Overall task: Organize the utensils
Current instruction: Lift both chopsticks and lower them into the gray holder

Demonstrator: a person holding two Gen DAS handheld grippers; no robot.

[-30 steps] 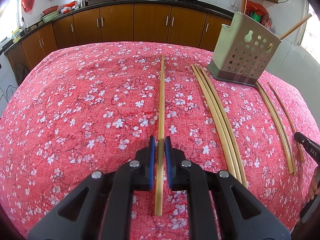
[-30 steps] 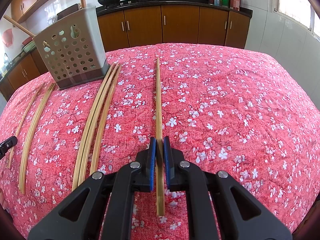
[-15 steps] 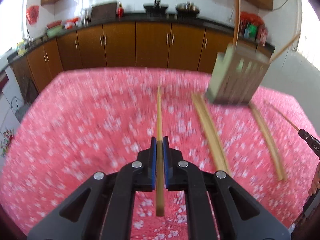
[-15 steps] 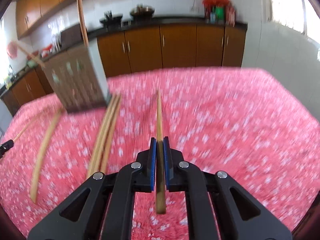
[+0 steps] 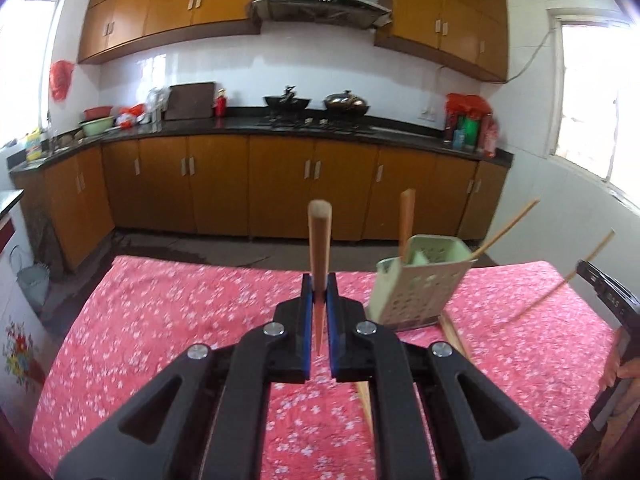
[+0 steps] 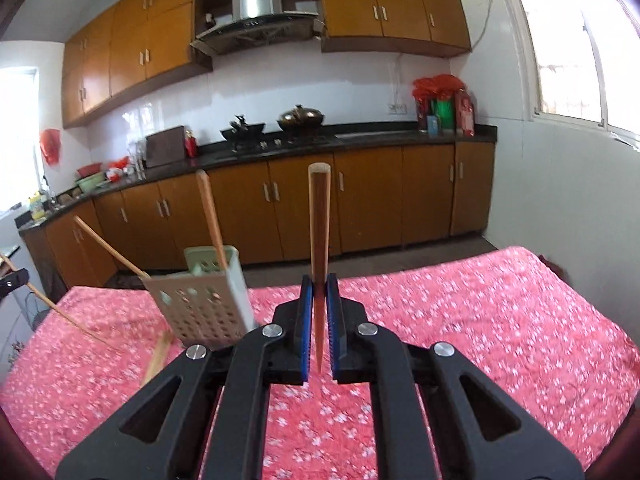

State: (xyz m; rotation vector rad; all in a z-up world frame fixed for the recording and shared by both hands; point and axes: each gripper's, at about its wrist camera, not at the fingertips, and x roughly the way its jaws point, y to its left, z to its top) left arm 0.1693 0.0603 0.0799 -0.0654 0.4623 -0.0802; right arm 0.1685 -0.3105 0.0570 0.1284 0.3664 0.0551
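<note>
My left gripper (image 5: 319, 286) is shut on a bamboo chopstick (image 5: 319, 240) and holds it in the air, pointing forward and up. My right gripper (image 6: 319, 286) is shut on another chopstick (image 6: 319, 220) held the same way. The perforated grey-green utensil holder (image 5: 416, 284) stands on the table to the right of the left gripper and to the left of the right gripper (image 6: 204, 304). It holds two chopsticks (image 6: 210, 212) leaning out. Loose chopsticks (image 5: 454, 332) lie on the cloth by its base.
The table has a red floral cloth (image 5: 160, 320). The other gripper and hand show at the right edge of the left wrist view (image 5: 612, 300). Brown kitchen cabinets (image 6: 360, 200) and a counter with woks stand behind the table.
Both grippers closed on their chopsticks and lifted them off the cloth. Both views tilted up from the table to the kitchen wall.
</note>
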